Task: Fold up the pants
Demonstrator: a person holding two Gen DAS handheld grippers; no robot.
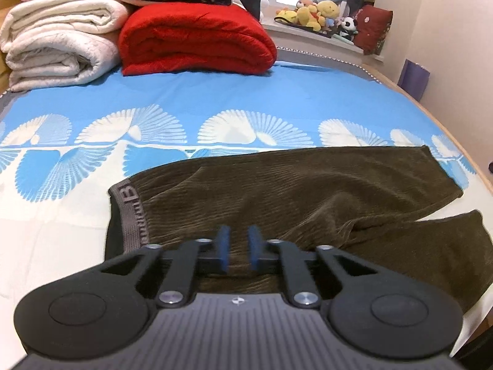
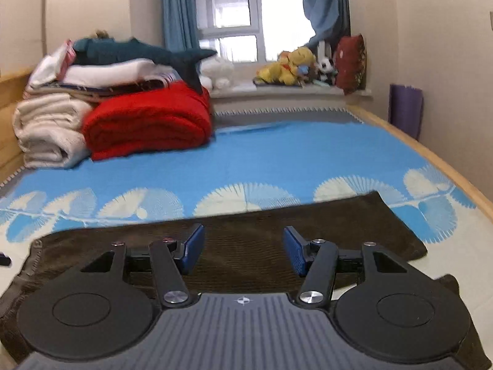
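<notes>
— Left wrist view: olive corduroy pants spread on the blue bedsheet, waistband at left. Left gripper?
— Nearly closed, empty, above the seat. Right gripper spread wide — empty.
— Soft, floppy cloth; I'd pinch waistband and hem.

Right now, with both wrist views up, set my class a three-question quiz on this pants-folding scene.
1. True or false: the right tool is shut on the pants.
2. Which folded blanket lies beside the white one? A green, B red, C black.
3. Fill in: the left tool hovers near the pants' ____ end.

Key: 1 false, it stands open and empty. 2 B, the red blanket. 3 waistband.
</notes>
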